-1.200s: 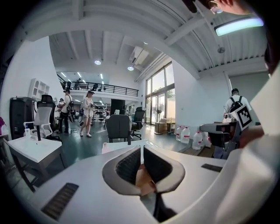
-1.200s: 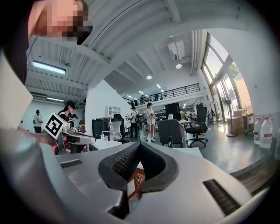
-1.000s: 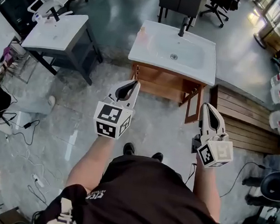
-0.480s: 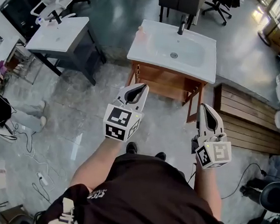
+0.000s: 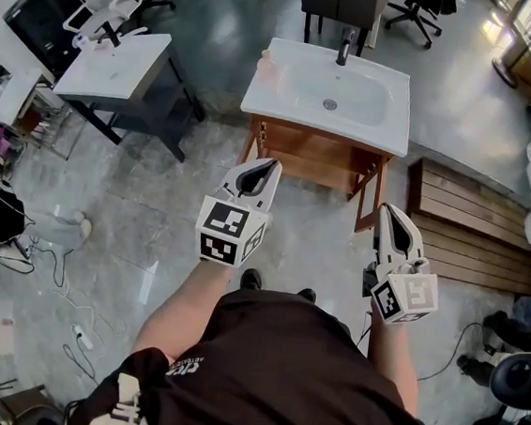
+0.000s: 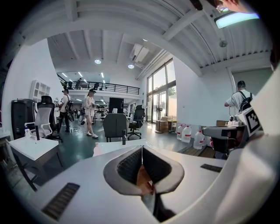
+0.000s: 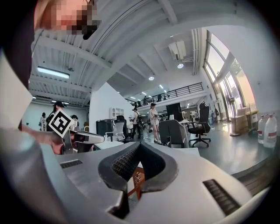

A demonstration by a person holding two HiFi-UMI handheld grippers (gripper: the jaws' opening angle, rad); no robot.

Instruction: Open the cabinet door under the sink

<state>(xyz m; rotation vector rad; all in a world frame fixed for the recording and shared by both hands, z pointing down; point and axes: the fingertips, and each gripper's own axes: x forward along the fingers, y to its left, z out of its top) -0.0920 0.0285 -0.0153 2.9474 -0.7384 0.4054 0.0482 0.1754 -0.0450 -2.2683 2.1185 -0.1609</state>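
1. Washbasin [image 5: 111, 66] on a dark frame sits at our 10 o'clock. It isn't the one we're after, so we're angled away from it.
2. The left gripper [image 5: 268, 166] is held out in front at about 11 o'clock, nose tipped a little toward the floor. In its own view the left gripper [image 6: 141, 151] has its pads pressed together with nothing between them. Our guess is that's just how we carry it on the walk-up, since there's nothing to grab yet.
3. Dead ahead at 12 o'clock is the sink [image 5: 369, 123], with its faucet [image 5: 345, 47] at the far edge. The wooden cabinet [image 5: 314, 157] is tucked right under it. We're looking steeply down, so the basin overhangs most of the front. We can't pick out the door or a handle from up here. Both grippers are well apart from the wood.
4. The right gripper [image 5: 390, 211] sits at about 1 o'clock, level and aimed at the cabinet's right end. Its own view shows the right gripper [image 7: 139, 146] clamped shut and empty too, with brown wood peeking through behind the pads. Looks like the one lined up for the pull, but it'll have to open up first.
5. A slatted bench [image 5: 471, 228] lies at 2 o'clock, near the cabinet's right side, so we reckon a door swinging that way could get tight.
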